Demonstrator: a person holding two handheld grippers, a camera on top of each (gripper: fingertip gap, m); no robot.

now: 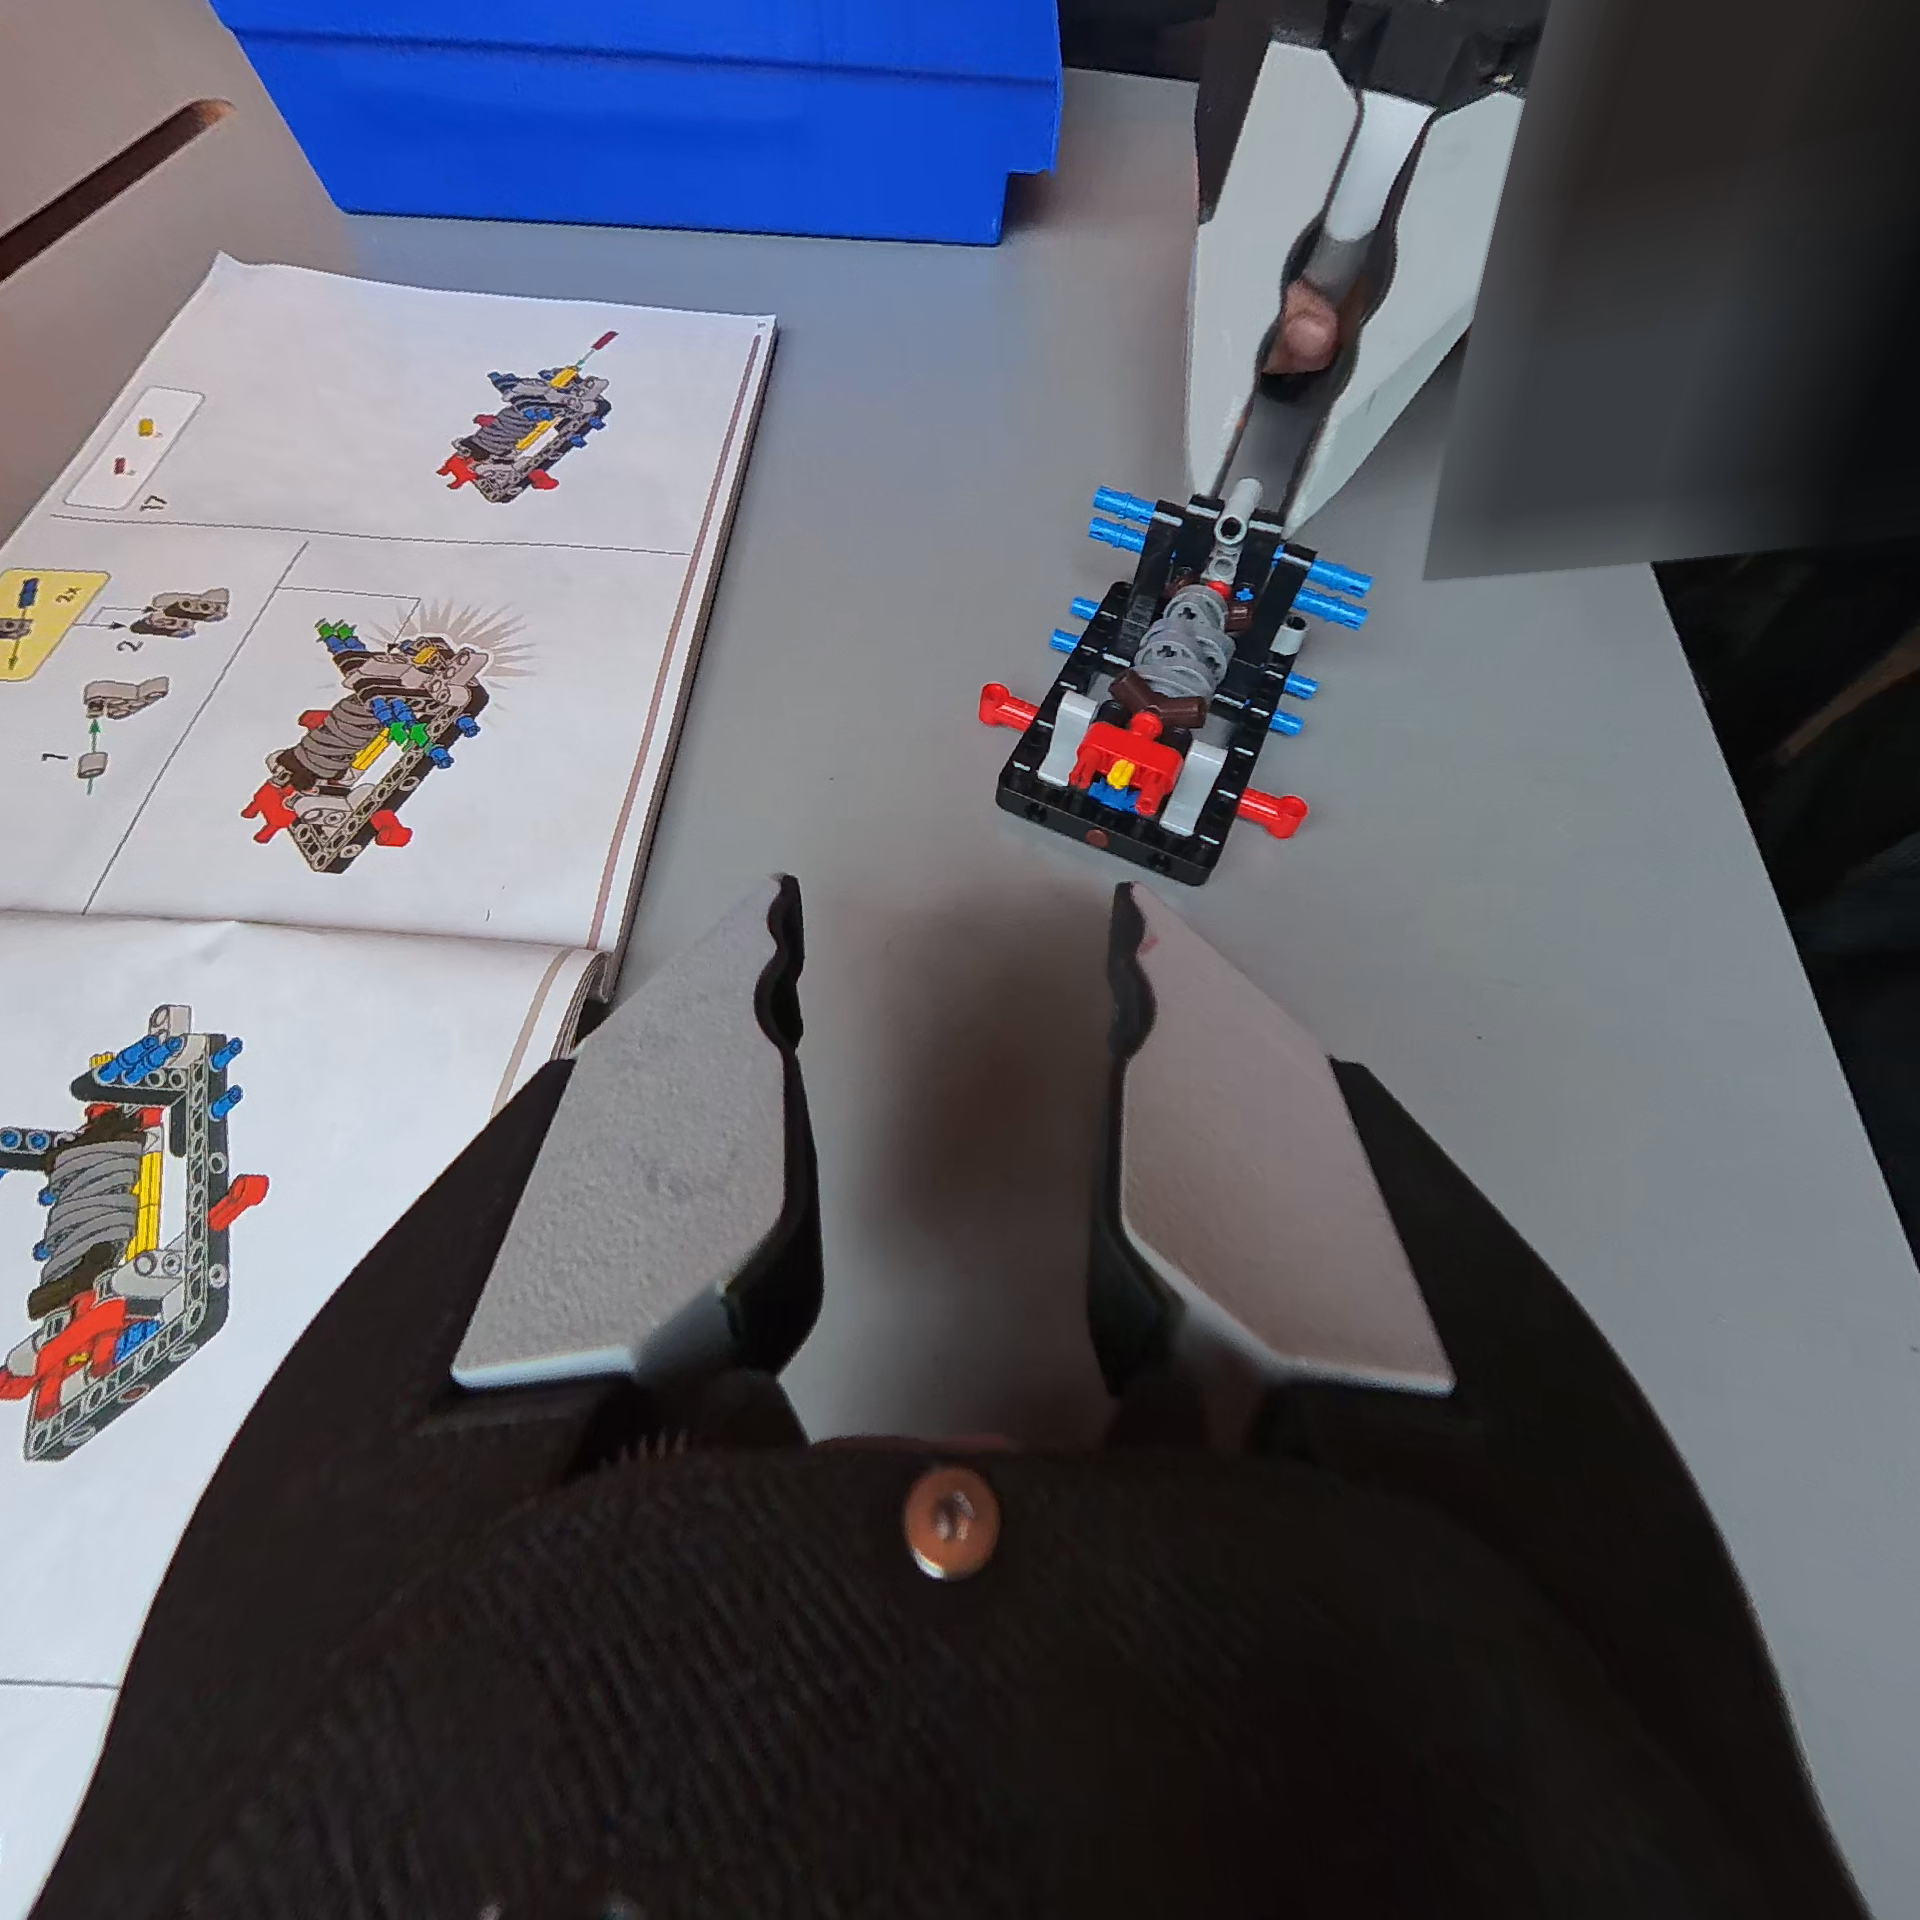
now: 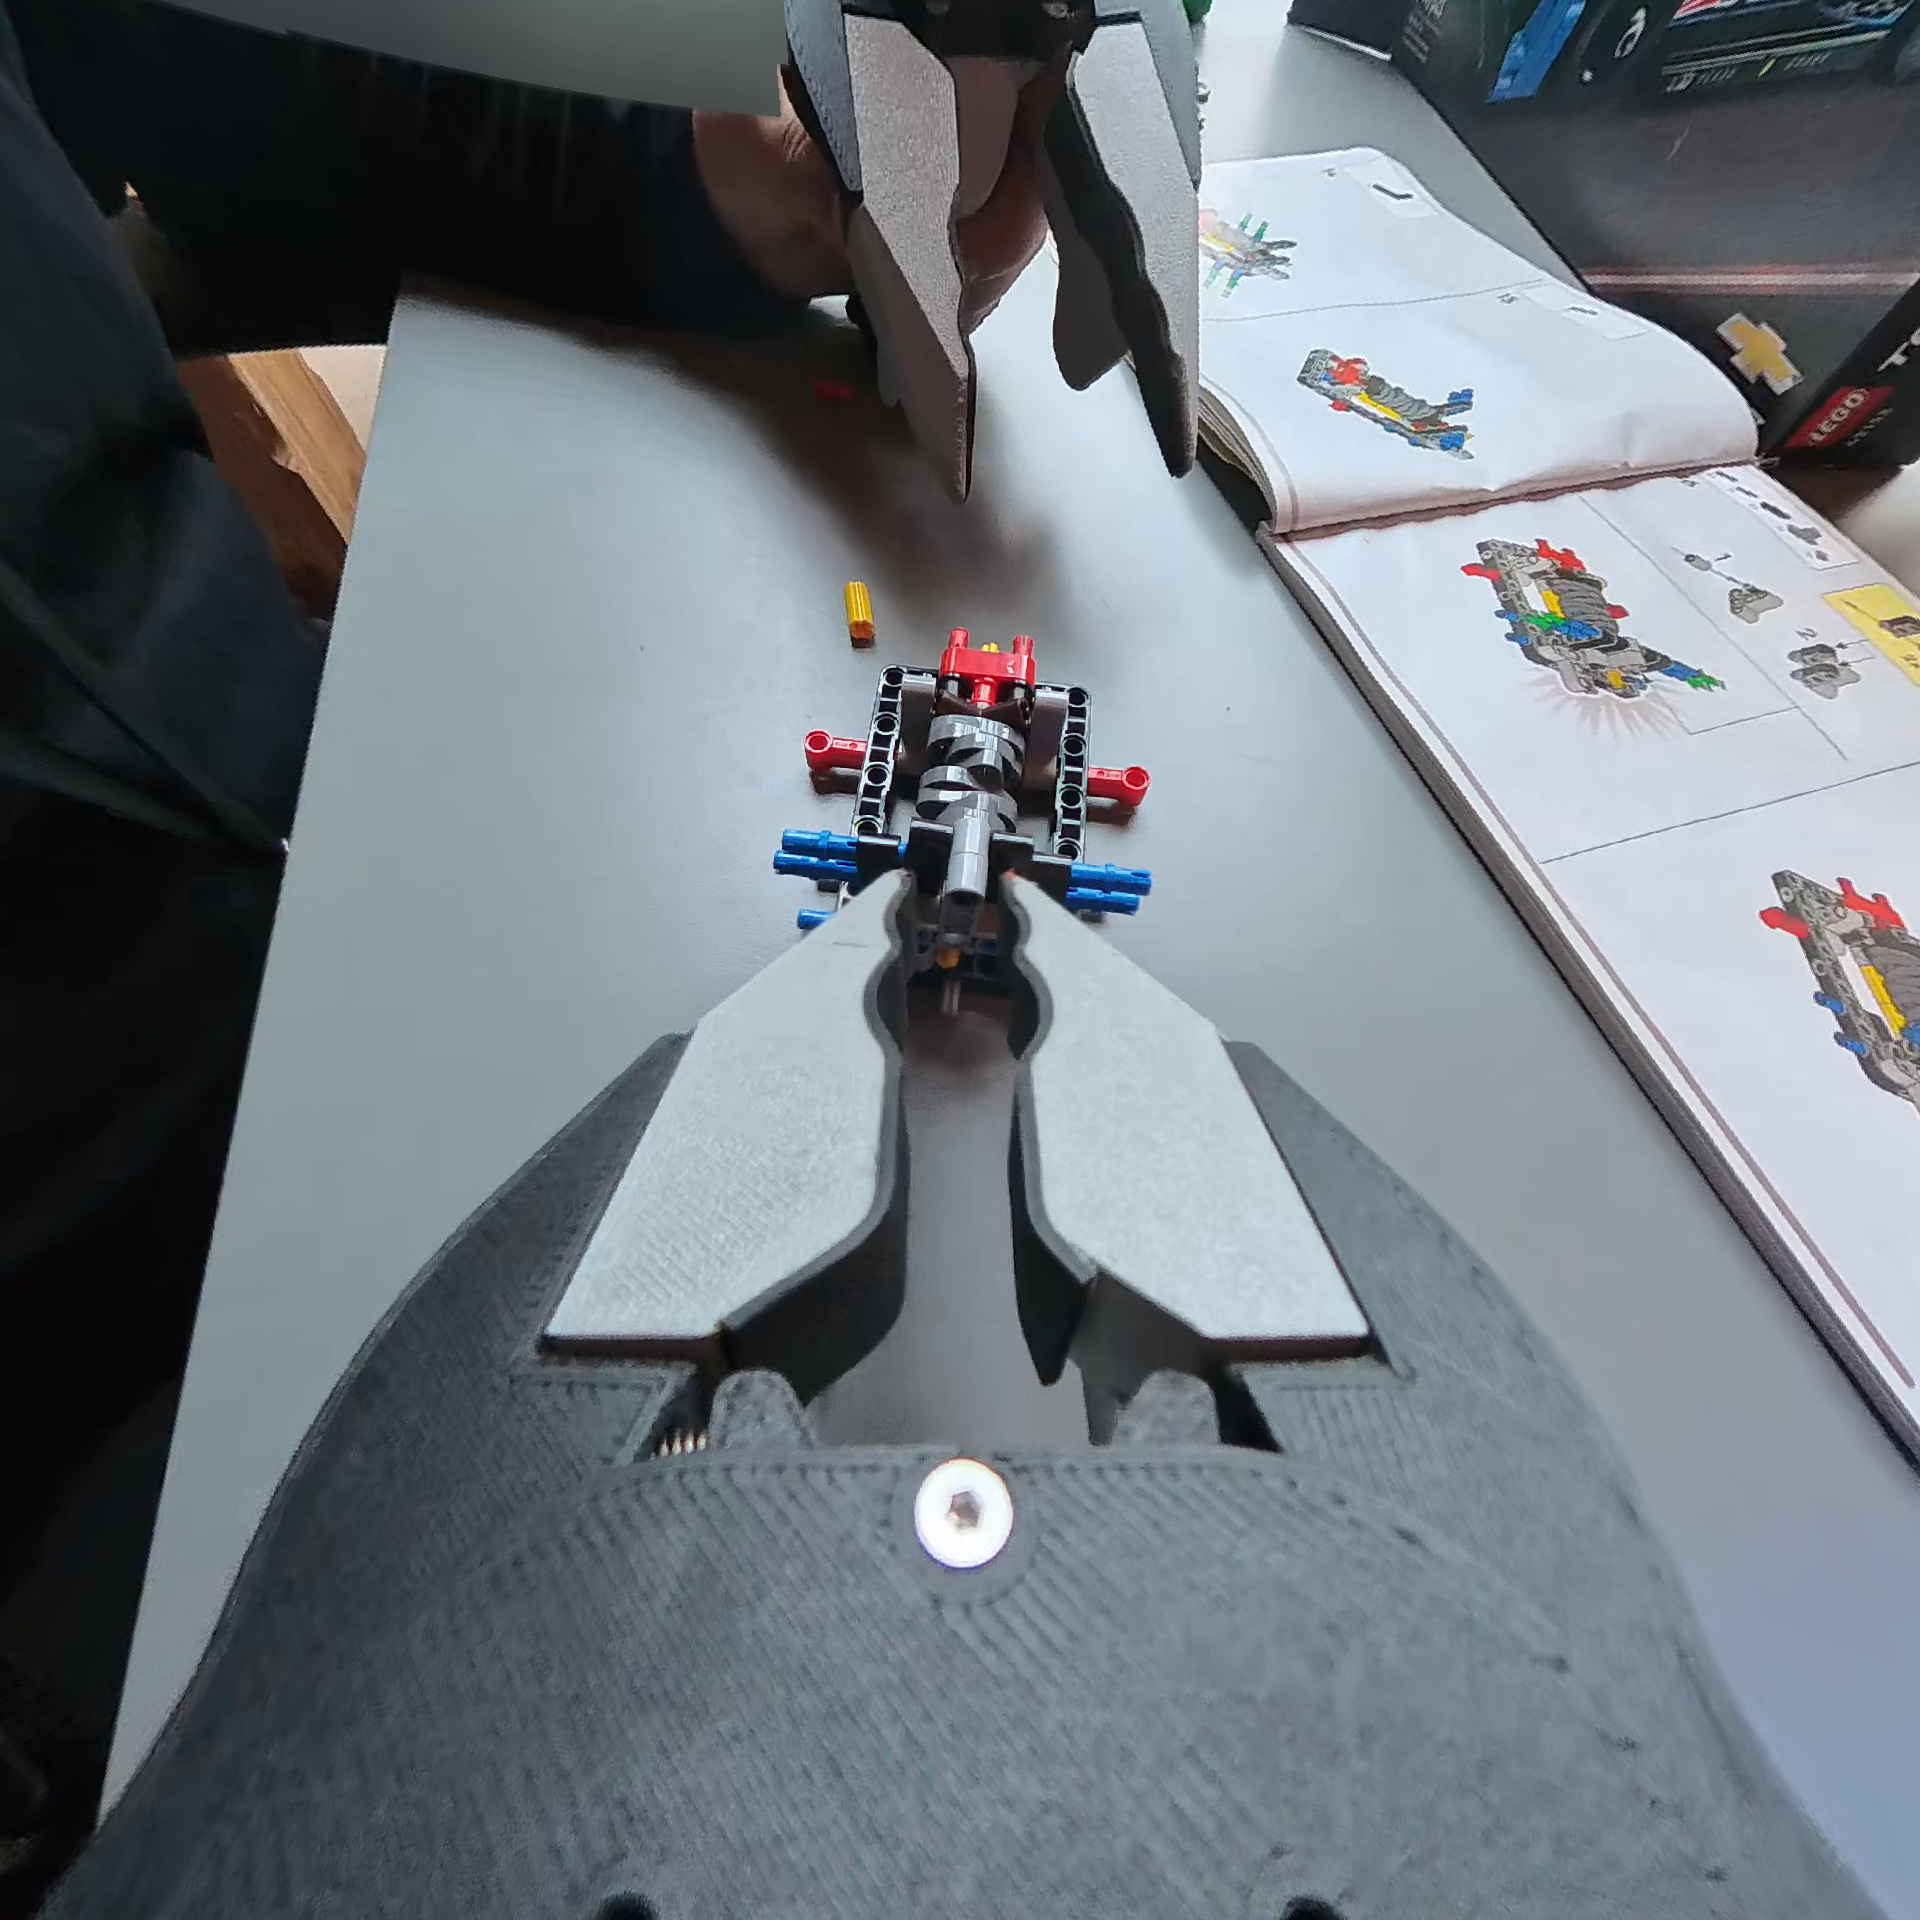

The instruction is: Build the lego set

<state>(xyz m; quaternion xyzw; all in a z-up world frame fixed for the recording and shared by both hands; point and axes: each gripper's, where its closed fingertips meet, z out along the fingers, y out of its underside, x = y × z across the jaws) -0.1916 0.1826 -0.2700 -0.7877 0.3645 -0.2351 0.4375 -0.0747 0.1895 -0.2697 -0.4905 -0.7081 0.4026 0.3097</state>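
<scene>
The lego model [image 1: 1153, 686] is a black frame with grey gears, red parts and blue pins, flat on the grey table. In the right wrist view [image 2: 977, 769] it lies just ahead of my fingers. My right gripper [image 2: 956, 894] is closed on the model's near end, with its fingertips on either side of a grey connector [image 2: 964, 857]. It shows in the left wrist view [image 1: 1247, 499] at the model's far end. My left gripper [image 1: 951, 914] is open and empty, hovering short of the model's red end. It also shows in the right wrist view [image 2: 1070, 478]. A loose yellow piece [image 2: 858, 613] lies beside the model.
An open instruction booklet [image 1: 364, 623] lies left of the model and also shows in the right wrist view [image 2: 1558, 675]. A blue bin [image 1: 665, 104] stands behind it. A dark lego box [image 2: 1766, 156] is beyond the booklet. A small red piece [image 2: 831, 390] lies near the table edge [image 2: 343, 623]. About 12 cm separates my left fingertips from my right. To reach the loose yellow piece [image 2: 858, 613] in a straight line is about 4 cm for my left fingers, about 12 cm for my right.
</scene>
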